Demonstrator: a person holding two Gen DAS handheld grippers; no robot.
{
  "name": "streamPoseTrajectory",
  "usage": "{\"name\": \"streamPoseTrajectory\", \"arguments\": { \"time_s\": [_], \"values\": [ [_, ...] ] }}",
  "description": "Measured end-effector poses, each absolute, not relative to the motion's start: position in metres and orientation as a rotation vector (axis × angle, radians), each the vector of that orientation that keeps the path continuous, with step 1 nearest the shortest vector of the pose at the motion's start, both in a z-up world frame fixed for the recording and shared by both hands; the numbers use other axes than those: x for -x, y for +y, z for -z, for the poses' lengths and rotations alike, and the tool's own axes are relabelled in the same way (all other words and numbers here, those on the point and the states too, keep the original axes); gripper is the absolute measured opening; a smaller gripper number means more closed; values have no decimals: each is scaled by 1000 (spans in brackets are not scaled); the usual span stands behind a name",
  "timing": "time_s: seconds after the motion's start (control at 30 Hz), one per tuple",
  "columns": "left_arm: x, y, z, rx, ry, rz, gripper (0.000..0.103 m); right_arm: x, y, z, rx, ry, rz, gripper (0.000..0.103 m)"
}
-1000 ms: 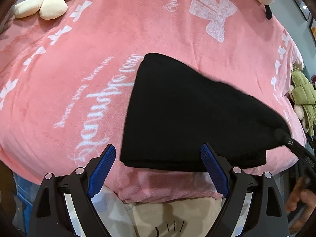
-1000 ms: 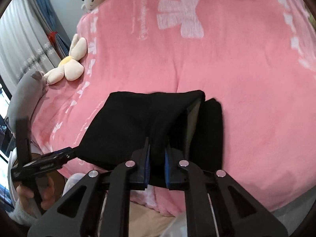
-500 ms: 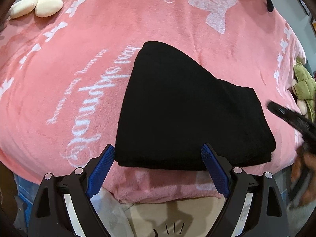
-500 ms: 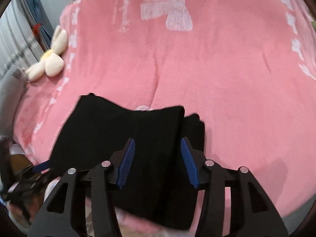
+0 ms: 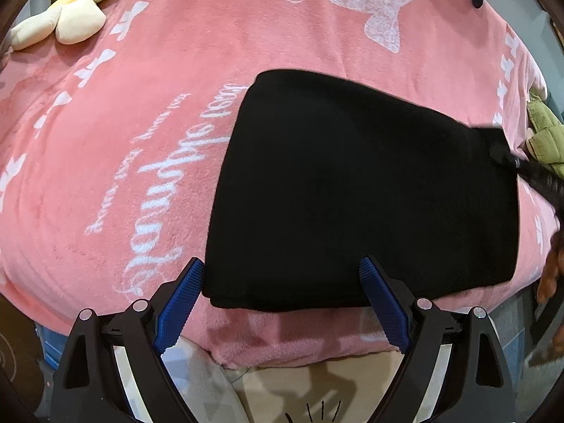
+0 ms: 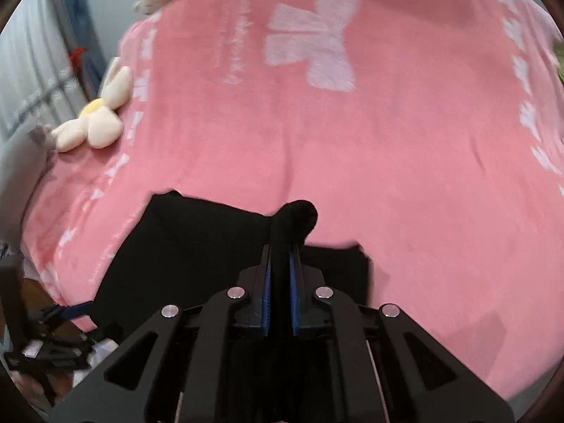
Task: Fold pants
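The right gripper (image 6: 280, 275) is clamped on a bunched ridge of the pants (image 6: 197, 246); black cloth fills the narrow gap between its ribbed blue pads (image 6: 267, 299), and a rounded knob of fabric pokes up past the tips. The left gripper (image 5: 282, 292) is spread wide, its blue pads (image 5: 179, 303) holding nothing and set either side of the near folded edge of the pants (image 5: 359, 190), at the bed's edge.

The pants are seen as a thick, matte black block, folded into a rough trapezoid with soft rounded edges. They lie flat near the front edge of a pink blanket (image 5: 148, 112), a plush fleece printed with white bows and script lettering. In the left view the right gripper (image 5: 539, 176) is seen blurred at the far right corner of the fold.

A cream, flower-shaped plush (image 5: 67, 17) rests on the blanket well apart from the pants, at the far left. An olive quilted item (image 5: 546, 137) lies at the right edge.
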State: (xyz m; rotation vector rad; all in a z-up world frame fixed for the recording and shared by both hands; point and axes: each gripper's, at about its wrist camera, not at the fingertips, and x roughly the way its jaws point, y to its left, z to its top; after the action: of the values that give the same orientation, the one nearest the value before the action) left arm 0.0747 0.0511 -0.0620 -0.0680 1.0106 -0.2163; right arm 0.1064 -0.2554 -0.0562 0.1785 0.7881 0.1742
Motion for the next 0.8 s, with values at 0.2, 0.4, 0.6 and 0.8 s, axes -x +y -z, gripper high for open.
{"name": "streamPoseTrajectory", "arguments": {
  "time_s": [0.2,0.4,0.6,0.8],
  "values": [
    [-72,54,61,80,1016,215,87,-99,-270,95,-298,876,-153,42],
    [-78,94,54,344,989,245,87,-63,-281,103,-413,909,-198,75],
    [-111,86,93,451,1083,331,87,-68,-269,140,-469,989,-203,71],
    [-107,82,72,402,1024,386,34,-63,-257,90,-454,881,-317,32]
  ]
}}
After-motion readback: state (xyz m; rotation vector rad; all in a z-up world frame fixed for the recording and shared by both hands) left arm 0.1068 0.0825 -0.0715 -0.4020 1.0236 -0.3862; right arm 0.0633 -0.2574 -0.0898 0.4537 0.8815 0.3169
